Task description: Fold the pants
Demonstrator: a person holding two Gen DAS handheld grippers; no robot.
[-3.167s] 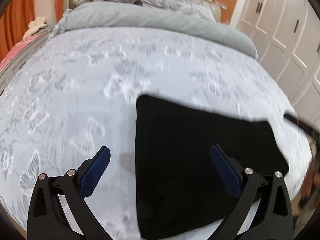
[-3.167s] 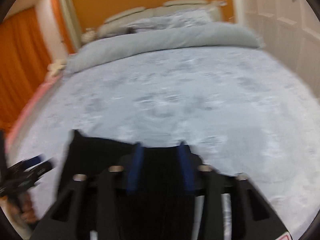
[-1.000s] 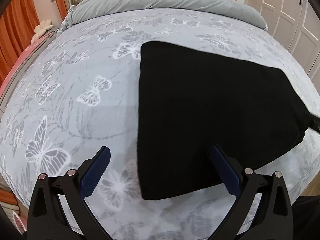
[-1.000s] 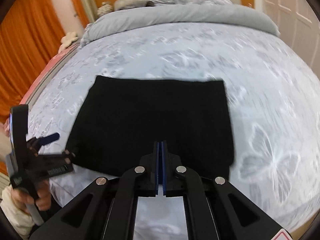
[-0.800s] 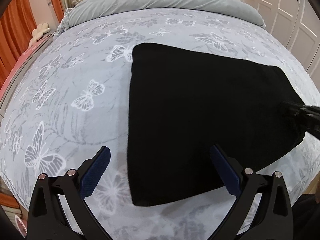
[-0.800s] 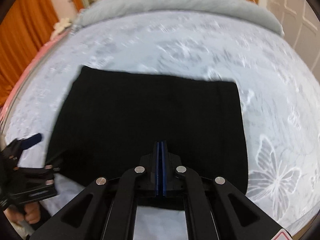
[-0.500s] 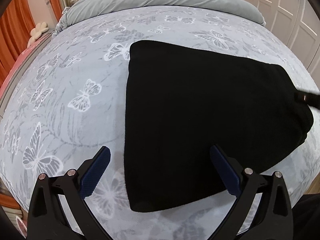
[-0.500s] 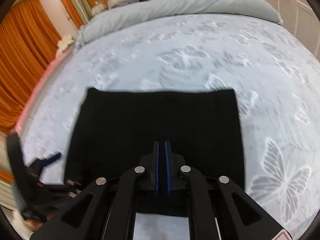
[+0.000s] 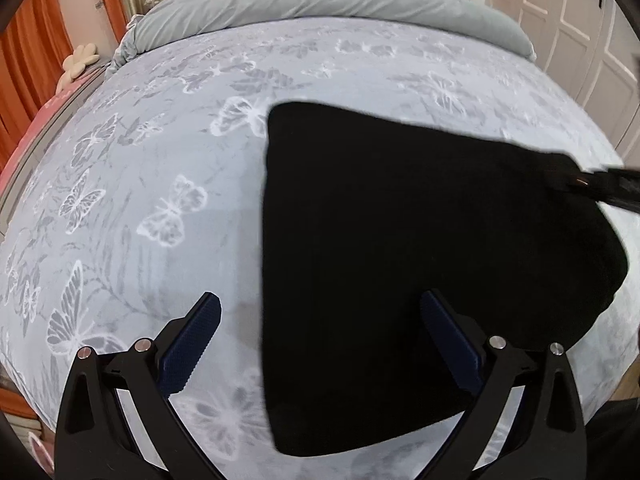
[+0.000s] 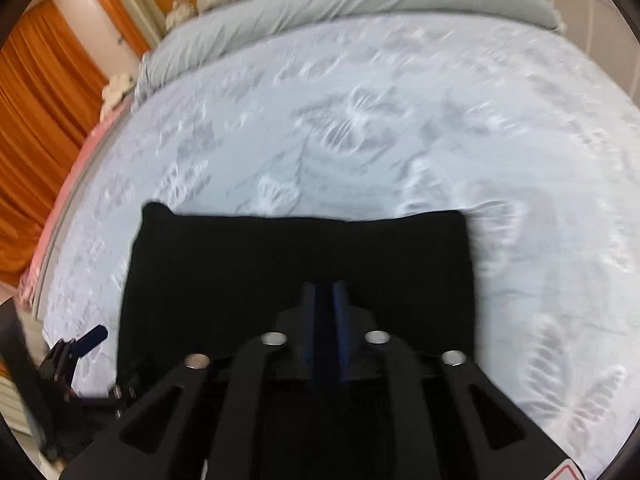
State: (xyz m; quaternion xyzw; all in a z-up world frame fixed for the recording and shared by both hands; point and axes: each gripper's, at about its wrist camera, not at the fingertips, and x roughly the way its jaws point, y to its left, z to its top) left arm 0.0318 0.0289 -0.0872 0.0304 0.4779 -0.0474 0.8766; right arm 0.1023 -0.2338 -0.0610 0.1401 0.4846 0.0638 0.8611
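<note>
The black pants [image 9: 400, 240] lie folded into a flat, roughly square pad on the butterfly-print bed sheet [image 9: 160, 160]. My left gripper [image 9: 318, 304] hovers wide open over the pad's near left edge, one fingertip over the sheet and the other over the cloth, holding nothing. In the right wrist view the pants [image 10: 280, 264] fill the lower middle. My right gripper [image 10: 325, 296] is over their near part; its jaws are opening, with a narrow gap between the blue pads and no cloth seen gripped. From the left wrist view the right gripper [image 9: 596, 186] reaches in at the pad's right edge.
A rolled grey duvet [image 9: 320, 4] lies across the head of the bed. White wardrobe doors [image 9: 580, 20] stand on the right, orange curtains [image 10: 36, 120] on the left. The left gripper [image 10: 76, 350] shows at the right wrist view's lower left.
The right gripper's pads, pressed together a second ago, now stand slightly apart. The right hand has shifted sideways and rolled; its view is blurred. The left gripper has stayed open and still.
</note>
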